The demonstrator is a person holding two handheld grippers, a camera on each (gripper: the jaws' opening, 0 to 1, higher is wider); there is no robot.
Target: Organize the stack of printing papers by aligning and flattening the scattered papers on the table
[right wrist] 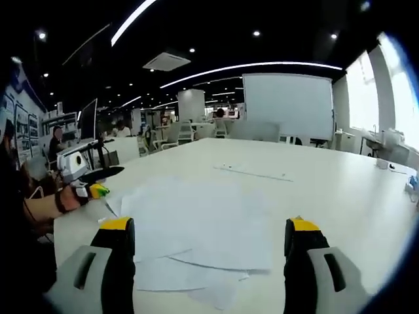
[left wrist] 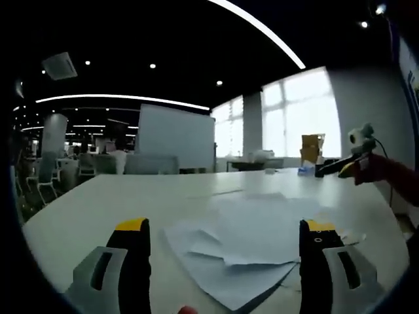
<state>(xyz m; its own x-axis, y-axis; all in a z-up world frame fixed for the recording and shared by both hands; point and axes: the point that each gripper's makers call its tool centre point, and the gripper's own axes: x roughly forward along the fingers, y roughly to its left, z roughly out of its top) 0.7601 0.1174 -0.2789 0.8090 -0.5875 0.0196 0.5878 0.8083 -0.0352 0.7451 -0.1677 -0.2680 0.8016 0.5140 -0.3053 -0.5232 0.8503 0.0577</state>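
Note:
Several white printing papers (left wrist: 252, 239) lie scattered and overlapping, corners askew, on the white table (left wrist: 98, 203). My left gripper (left wrist: 224, 227) hovers just short of them, open wide with nothing between its yellow-tipped jaws. From the right, my right gripper (left wrist: 342, 166) reaches in above the table's far side. In the right gripper view the same loose papers (right wrist: 196, 219) spread out ahead of my right gripper (right wrist: 209, 226), which is open and holds nothing. At the left, a hand holds my left gripper (right wrist: 98, 178) low over the table edge (right wrist: 78, 222).
A thin pale strip (right wrist: 252, 173) lies on the table beyond the papers. A cardboard box (left wrist: 312, 148) and small items stand at the far end. A whiteboard (left wrist: 173, 136) and chairs (left wrist: 46, 175) stand behind the table.

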